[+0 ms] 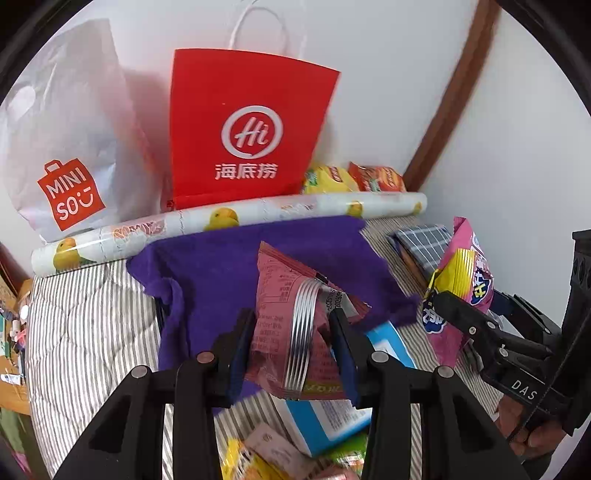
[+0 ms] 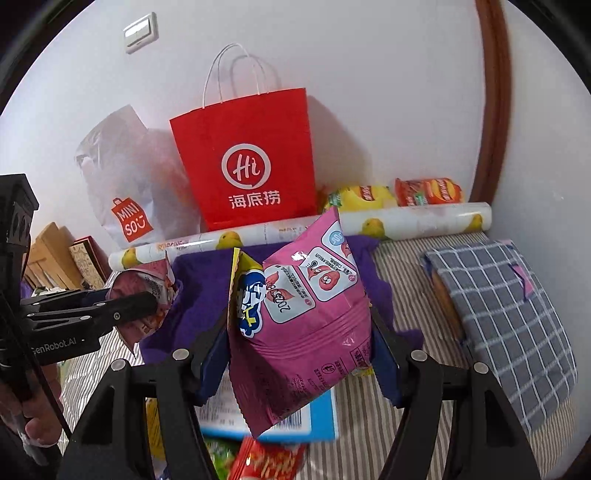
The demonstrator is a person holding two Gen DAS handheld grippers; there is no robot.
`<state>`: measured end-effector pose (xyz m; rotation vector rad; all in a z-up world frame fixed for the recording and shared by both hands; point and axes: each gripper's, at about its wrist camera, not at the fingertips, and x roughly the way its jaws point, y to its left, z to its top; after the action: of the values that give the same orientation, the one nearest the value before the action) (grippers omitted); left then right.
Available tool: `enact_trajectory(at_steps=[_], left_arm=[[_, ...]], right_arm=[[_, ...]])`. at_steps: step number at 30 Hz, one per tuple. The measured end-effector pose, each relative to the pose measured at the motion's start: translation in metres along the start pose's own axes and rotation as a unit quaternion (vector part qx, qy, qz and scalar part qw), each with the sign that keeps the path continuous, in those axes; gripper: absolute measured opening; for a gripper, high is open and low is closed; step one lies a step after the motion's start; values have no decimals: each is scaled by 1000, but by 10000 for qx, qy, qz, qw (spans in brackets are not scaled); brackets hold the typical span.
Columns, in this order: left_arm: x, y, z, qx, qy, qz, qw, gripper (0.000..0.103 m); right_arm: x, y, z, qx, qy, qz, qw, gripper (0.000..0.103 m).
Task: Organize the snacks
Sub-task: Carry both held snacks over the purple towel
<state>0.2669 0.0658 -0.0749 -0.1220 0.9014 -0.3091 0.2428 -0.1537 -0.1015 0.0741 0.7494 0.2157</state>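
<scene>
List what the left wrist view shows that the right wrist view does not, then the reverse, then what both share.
Only the left wrist view: the whole dark red snack packet clamped in the left tool, with its silver seam facing the camera.

Only the right wrist view: a wall switch, and the whole grey checked cloth lying on the striped bedding.

Both: the red paper bag, white Miniso bag, duck-print roll, purple cloth, two chip bags by the wall, and the pink snack bag gripped by the right tool.
</scene>
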Motion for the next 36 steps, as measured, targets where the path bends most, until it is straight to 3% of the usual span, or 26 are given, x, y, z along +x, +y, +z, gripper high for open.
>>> enact_trajectory(at_steps=[10,18,29,36], left_arm=[[40,28,35,-327,35,249,9991,39],[72,44,43,-455,169,332,9983,39],[112,69,31,-699,612,446,9947,39],[125,77,26,-803,772,436,9928,39]], right_arm=[[64,-8,30,-45,238,97,9997,67],[114,-7,44,27,421,206,9989,67],[175,-20,28,174,1032,68,9945,67],[183,-25,21,282,1243,33,9918,67]])
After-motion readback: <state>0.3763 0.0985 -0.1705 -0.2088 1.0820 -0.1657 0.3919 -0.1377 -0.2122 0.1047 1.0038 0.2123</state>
